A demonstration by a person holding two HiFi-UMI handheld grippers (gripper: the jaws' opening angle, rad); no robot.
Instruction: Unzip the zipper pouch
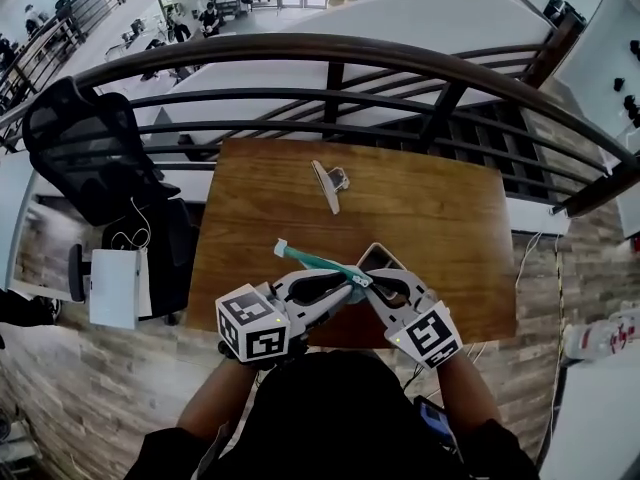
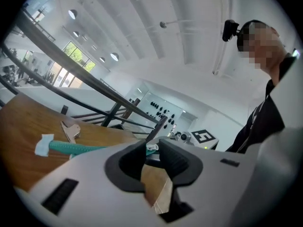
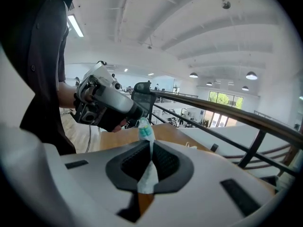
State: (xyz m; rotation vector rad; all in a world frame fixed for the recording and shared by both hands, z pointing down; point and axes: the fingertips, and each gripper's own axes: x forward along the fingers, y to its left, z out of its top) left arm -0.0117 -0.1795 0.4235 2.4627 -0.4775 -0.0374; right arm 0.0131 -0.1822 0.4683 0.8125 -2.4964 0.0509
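Over a brown wooden table (image 1: 440, 228) beside a dark curved railing (image 1: 330, 53), my two claws meet at the near end of the zipper pouch (image 1: 312, 261), which I hold in the air above the near half of the table, not resting on it. The pouch shows as a narrow teal strip running from the claws towards the far left, and it ends in a small pale tab (image 1: 281, 247). My right claw (image 3: 150, 148) is clenched on the pouch itself: in the right gripper view a fold of white and teal fabric stands pinched between the dark pads and sticks up past their tips. My left claw (image 2: 149, 146) comes in from the left with its jaws drawn close, and the small white zipper pull (image 2: 151, 148) sits between the tips. The pads look pressed on it, though a slit of table shows through the gap behind. In the head view the two white gripper bodies form a shallow V just ahead of the person's dark sleeves, with the marker cubes nearest the camera. Farther off, near the middle of the table and well apart from the pouch, lies a grey clip-like object (image 1: 328, 184) that I cannot identify more closely. A black office chair (image 1: 85, 148) stands off the table's left side.
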